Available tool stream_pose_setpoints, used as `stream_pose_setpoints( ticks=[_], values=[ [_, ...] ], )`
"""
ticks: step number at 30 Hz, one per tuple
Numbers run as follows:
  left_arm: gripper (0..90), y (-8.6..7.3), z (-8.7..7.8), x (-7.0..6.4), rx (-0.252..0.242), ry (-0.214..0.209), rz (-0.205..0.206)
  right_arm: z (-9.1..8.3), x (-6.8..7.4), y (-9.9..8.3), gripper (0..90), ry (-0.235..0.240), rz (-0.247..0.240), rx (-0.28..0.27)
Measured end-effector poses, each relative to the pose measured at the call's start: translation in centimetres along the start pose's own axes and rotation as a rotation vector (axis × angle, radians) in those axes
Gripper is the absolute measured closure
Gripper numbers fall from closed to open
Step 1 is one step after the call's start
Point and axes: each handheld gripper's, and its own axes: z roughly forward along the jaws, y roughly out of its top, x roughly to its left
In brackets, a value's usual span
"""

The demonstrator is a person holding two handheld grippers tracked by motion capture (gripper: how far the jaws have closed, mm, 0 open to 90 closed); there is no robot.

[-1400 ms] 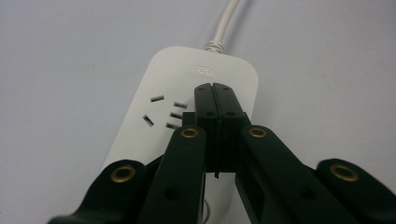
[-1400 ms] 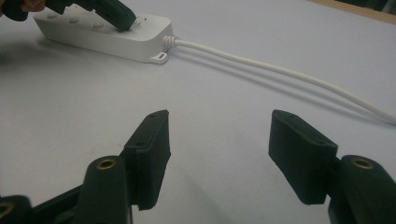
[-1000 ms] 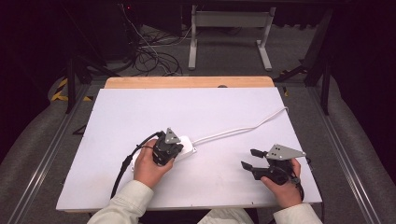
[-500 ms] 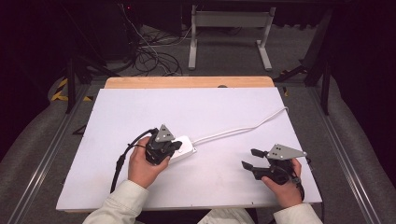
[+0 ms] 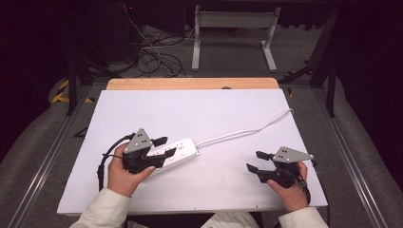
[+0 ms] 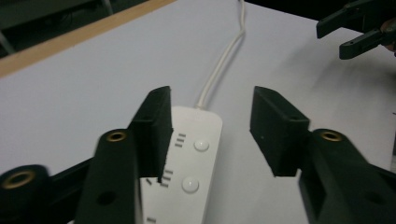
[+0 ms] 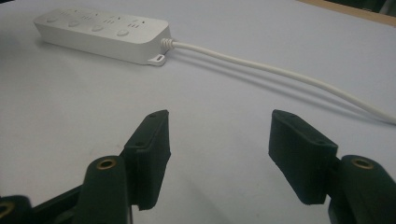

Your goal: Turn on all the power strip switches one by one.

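A white power strip (image 5: 181, 150) lies on the white table (image 5: 199, 114), left of centre. Its white cord (image 5: 242, 133) runs right and off the right edge. My left gripper (image 5: 164, 147) hovers over the strip's left half, open. In the left gripper view the strip (image 6: 196, 158) lies between and under the jaws, the left jaw covering its sockets, and the cord (image 6: 219, 70) leads away. My right gripper (image 5: 256, 161) stands open near the front right with nothing between its jaws. From the right gripper view the strip (image 7: 100, 32) and cord (image 7: 280, 72) lie ahead.
The table's far edge is a bare wooden strip (image 5: 190, 83). Behind it on the floor are tangled cables (image 5: 152, 57) and a metal frame's legs (image 5: 233, 42). The other hand's gripper (image 6: 359, 28) shows at the top right of the left gripper view.
My left gripper has drawn back to the left along the power strip, uncovering more of it. The right gripper has stayed where it was.
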Motion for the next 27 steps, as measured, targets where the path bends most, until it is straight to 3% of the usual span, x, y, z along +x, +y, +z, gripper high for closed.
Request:
stream_pose_setpoints(
  ticks=[3, 8, 14, 18, 27],
  values=[
    [40.6, -0.9, -0.9, 0.3, -0.028, 0.036, 0.025, 0.0, 0.1, 0.0, 39.2, 0.000, 0.000, 0.000],
    [33.1, -2.6, -2.1, 1.0, -0.103, 0.020, 0.000, 0.0, 0.1, 0.0, 39.2, -0.001, -0.001, 0.000],
    [23.0, -4.7, -3.4, 1.8, -0.145, 0.027, -0.008, 0.0, 0.1, 0.0, 39.2, -0.001, -0.001, 0.000],
    [16.6, -6.4, -4.1, 2.3, -0.141, 0.054, -0.003, 0.0, 0.1, 0.0, 39.2, 0.000, -0.003, 0.003],
    [10.9, -10.0, -5.0, 3.4, -0.126, 0.051, 0.010, 0.0, 0.1, 0.1, 39.3, -0.004, -0.006, 0.001]
  ],
)
